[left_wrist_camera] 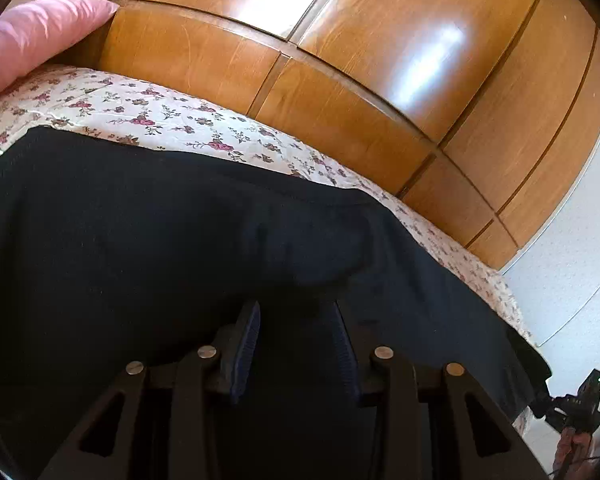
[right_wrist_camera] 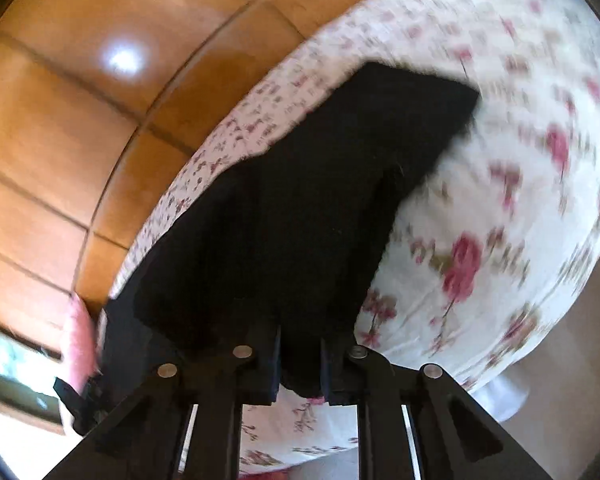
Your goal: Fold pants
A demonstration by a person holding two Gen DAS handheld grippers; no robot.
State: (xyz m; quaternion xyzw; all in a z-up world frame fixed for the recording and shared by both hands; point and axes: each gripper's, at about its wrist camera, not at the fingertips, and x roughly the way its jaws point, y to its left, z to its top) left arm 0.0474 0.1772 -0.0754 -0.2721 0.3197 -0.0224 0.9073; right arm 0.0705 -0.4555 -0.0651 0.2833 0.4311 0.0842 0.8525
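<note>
floral bedsheet (left_wrist_camera: 172, 120) | pink pillow (left_wrist_camera: 32, 36) far left | wooden wardrobe (left_wrist_camera: 340, 60) behind | white wall (left_wrist_camera: 572, 280)

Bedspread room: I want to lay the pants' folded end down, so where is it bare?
Bare floral bedspread lies right of the black pants, and a strip runs between pants and wooden wardrobe. Pink pillow crowds the corner.

No readable text, label or number anywhere (both views checked).
</note>
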